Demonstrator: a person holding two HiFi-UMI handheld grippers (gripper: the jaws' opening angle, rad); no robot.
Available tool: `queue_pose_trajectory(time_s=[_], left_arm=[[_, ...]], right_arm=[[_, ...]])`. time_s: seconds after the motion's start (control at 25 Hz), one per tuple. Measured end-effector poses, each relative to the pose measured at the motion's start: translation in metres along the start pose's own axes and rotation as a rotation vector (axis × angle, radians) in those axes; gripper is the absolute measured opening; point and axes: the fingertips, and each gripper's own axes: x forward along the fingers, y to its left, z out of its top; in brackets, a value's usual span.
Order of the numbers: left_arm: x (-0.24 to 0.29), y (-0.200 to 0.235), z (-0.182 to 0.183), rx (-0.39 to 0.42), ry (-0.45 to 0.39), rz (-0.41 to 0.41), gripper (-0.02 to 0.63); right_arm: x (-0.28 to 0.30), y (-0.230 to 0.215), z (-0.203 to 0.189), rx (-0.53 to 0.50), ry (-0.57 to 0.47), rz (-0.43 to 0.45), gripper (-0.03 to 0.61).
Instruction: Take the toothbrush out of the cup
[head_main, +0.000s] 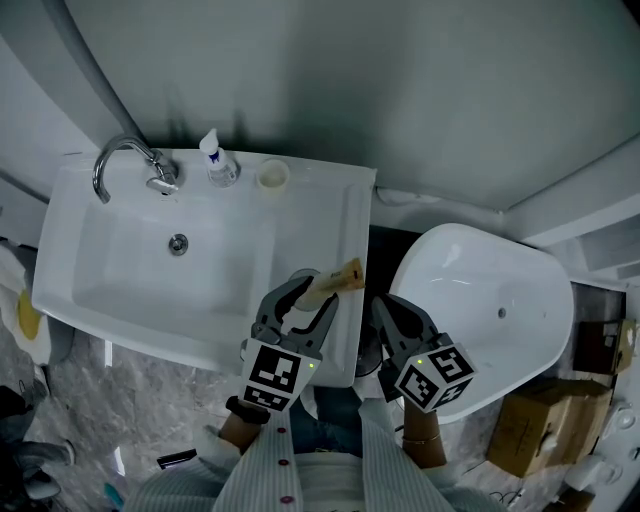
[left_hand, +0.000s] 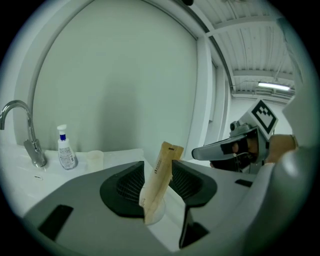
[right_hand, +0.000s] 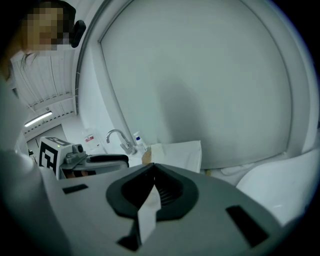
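I'm looking down on a white sink (head_main: 100, 250) set against a plain grey wall (head_main: 400, 90), with a toilet (head_main: 480, 300) just to its right and a marbled grey floor (head_main: 120, 410) below. A cardboard box (head_main: 530, 430) sits on the floor past the toilet. On the sink's back ledge are the faucet (head_main: 120, 160), a small bottle (head_main: 218, 160) and, just beside the bottle, the cup (head_main: 272, 177), upright. My left tongs (left_hand: 159, 164) hang over the sink's near right corner with their jaws well apart. A slim tan packet (left_hand: 157, 182) stands tilted in the gap, its top leaning on the right-hand jaw and clear of the other pad, so it is not pinched. I cannot tell whether the toothbrush is inside it. My right tongs (right_hand: 152, 167), close beside the left ones, are clenched on a white strip (right_hand: 147, 212) that hangs down from the closed tips.
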Motion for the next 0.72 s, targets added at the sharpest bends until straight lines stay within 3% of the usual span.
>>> queue_pose_trajectory(time_s=[0.32, 0.72], left_arm=[[0.015, -0.002, -0.021, 0.032, 0.058, 0.030, 0.216], [0.037, -0.005, -0.046, 0.080, 0.152, 0.048, 0.222]], right_arm=[[0.007, -0.004, -0.016, 0.027, 0.040, 0.015, 0.012], [0.004, -0.022, -0.030, 0.047, 0.071, 0.013, 0.012]])
